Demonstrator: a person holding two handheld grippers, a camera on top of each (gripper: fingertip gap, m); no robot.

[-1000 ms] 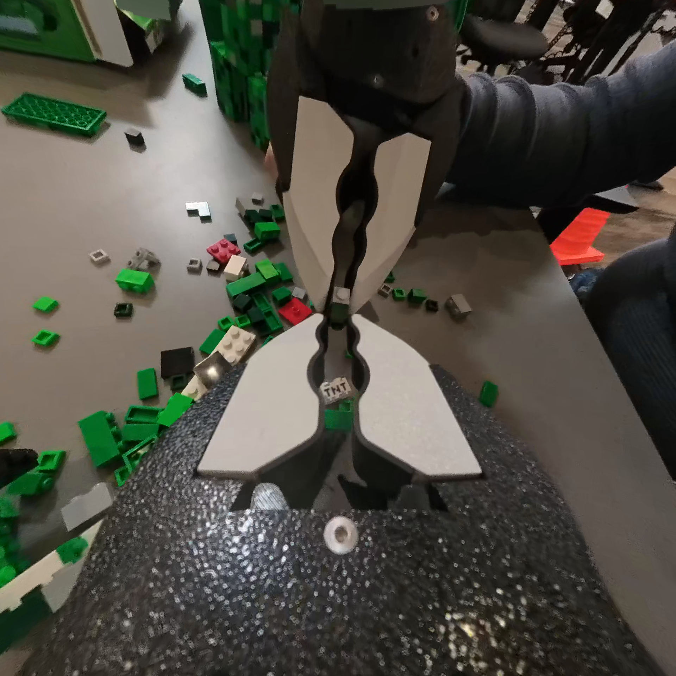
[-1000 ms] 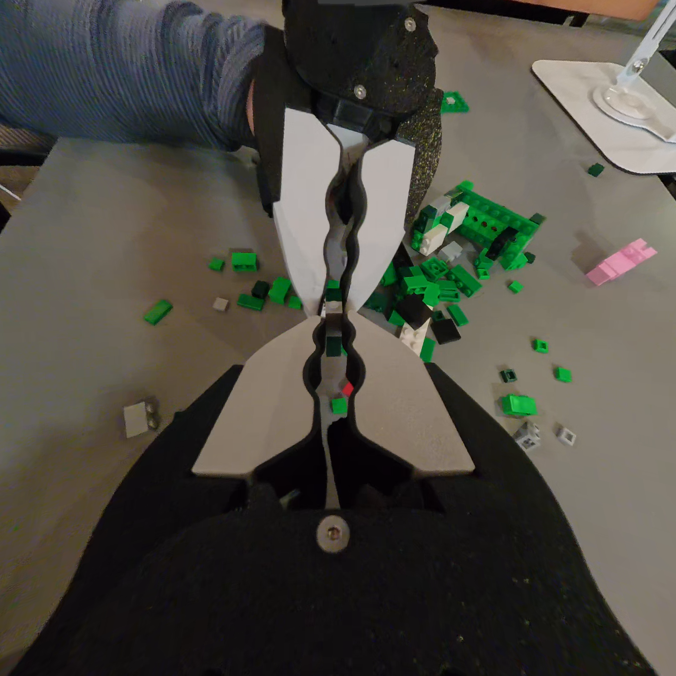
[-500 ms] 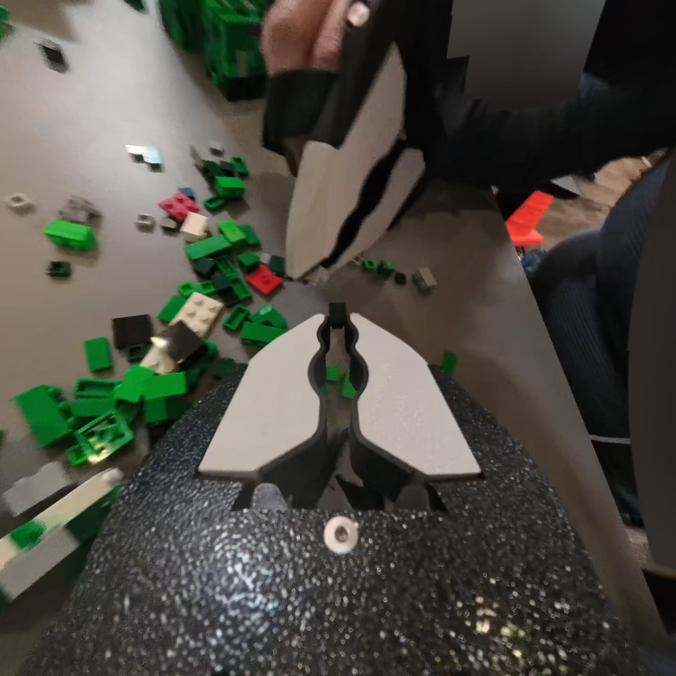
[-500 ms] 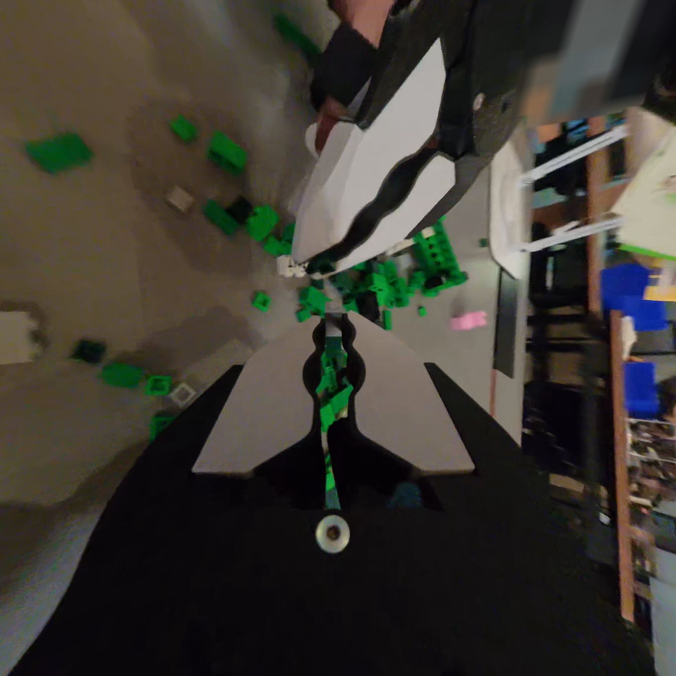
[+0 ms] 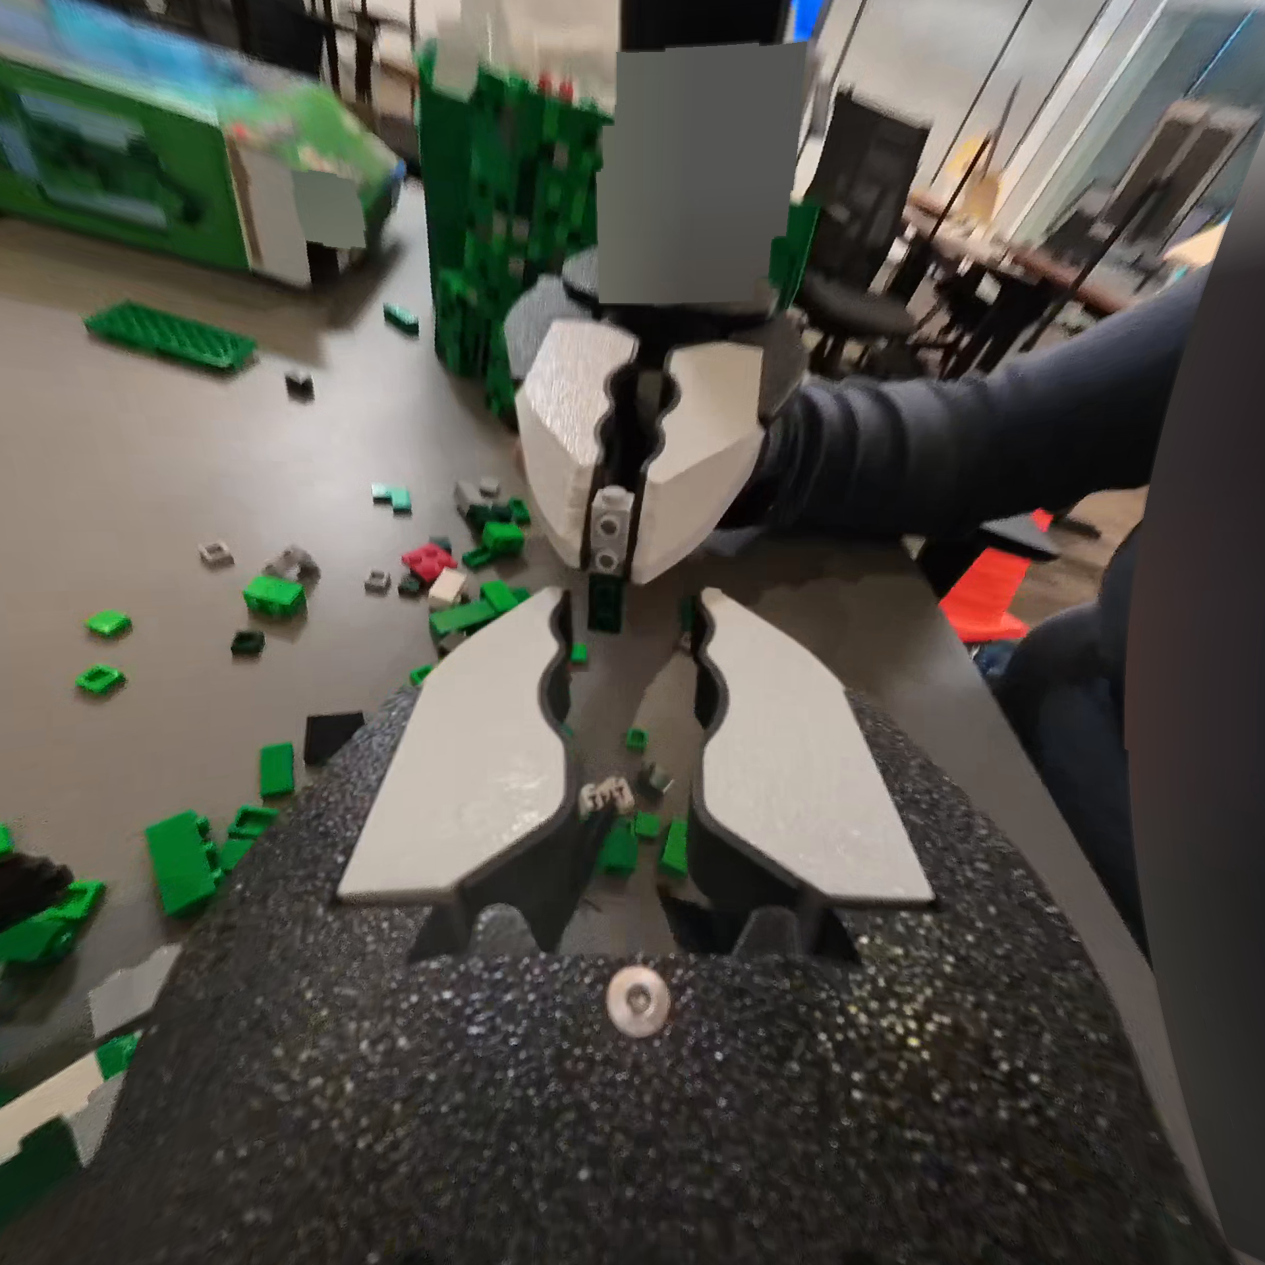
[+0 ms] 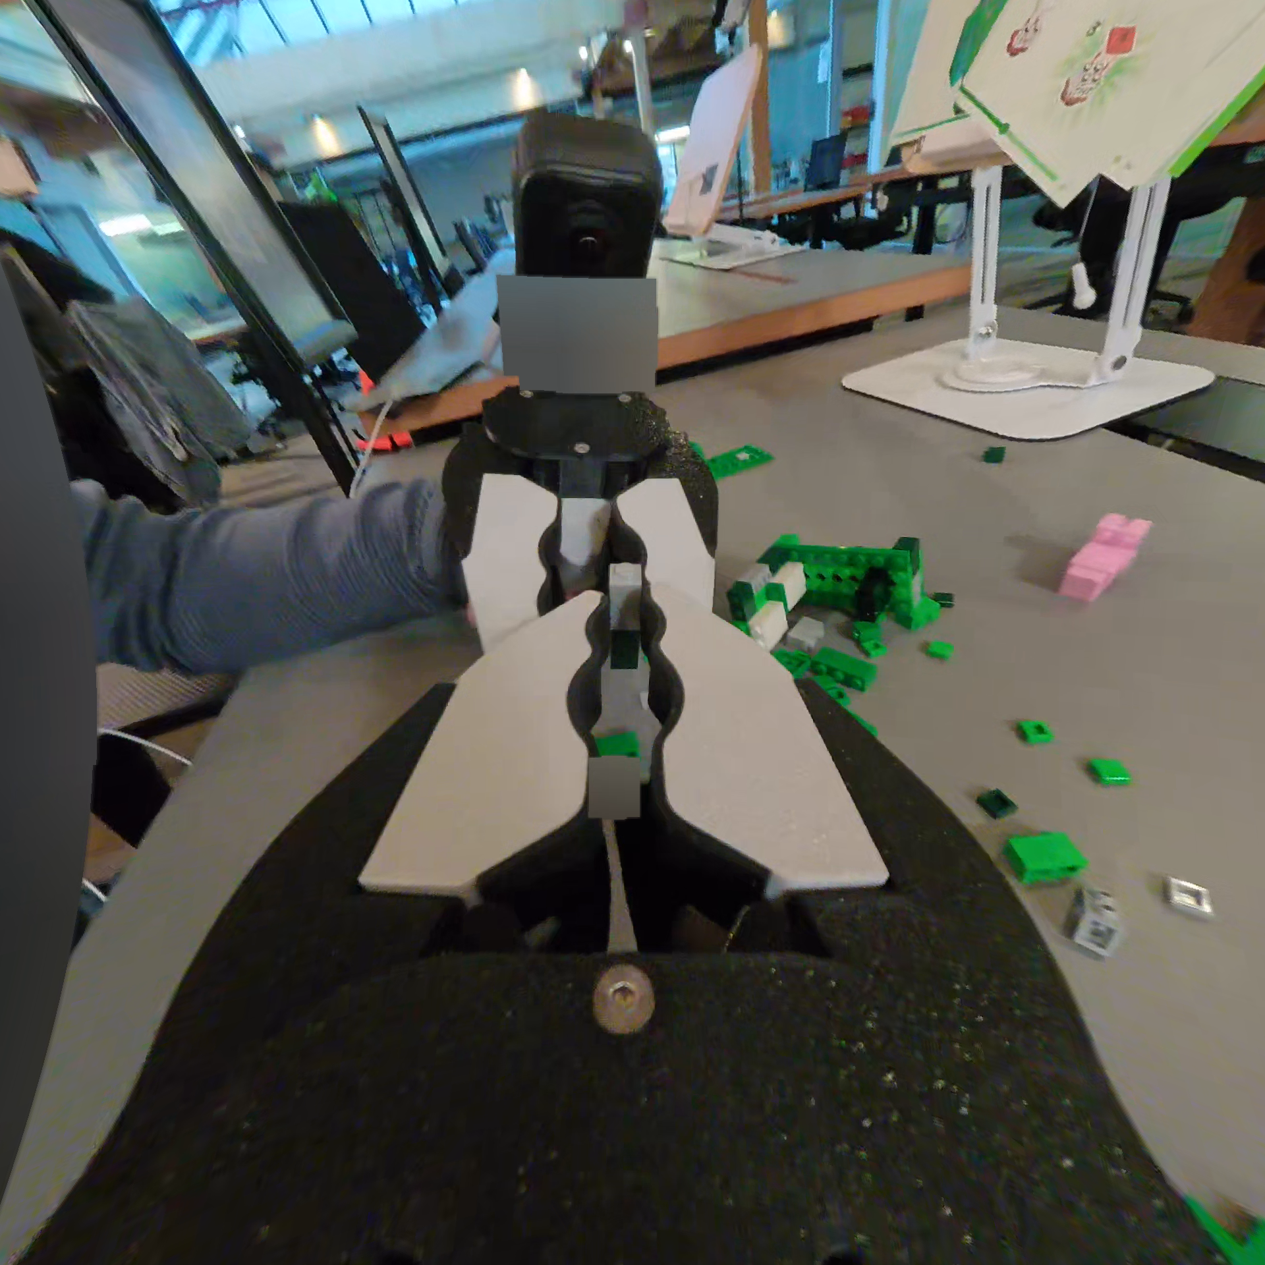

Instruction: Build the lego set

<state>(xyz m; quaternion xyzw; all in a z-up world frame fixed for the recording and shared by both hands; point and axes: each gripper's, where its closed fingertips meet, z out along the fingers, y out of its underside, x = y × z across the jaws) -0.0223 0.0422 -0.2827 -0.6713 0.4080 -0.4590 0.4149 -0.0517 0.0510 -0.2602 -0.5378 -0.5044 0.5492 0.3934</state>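
My right gripper [image 6: 624, 602] is shut on a small stack held above the table: a grey brick [image 6: 624, 592] with a dark green brick [image 6: 624, 647] fixed to its end. In the left wrist view the right gripper [image 5: 611, 569] points at me, and the grey brick [image 5: 611, 530] shows side studs with the dark green brick [image 5: 606, 602] sticking out below its tips. My left gripper [image 5: 630, 602] is open and empty, its fingertips on either side of the dark green brick and not touching it. It also shows in the right wrist view [image 6: 590, 568], just beyond the stack.
Loose green, grey, black and red bricks [image 5: 472, 602] litter the grey table [image 5: 171, 479]. A tall green model [image 5: 506, 205], a green box [image 5: 137, 171] and a green plate [image 5: 171, 335] stand at the back. A partial green build [image 6: 842, 582], a pink piece [image 6: 1102, 558] and a white booklet stand [image 6: 1027, 383] lie to the right. Left and right tips are no more than a few centimetres apart. From either gripper's tips it is about 20 cm to the pink piece [image 6: 1102, 558].
My left gripper has opened. The dark green brick that it held now hangs from the grey brick in the right gripper. Both grippers have tilted up from the table.
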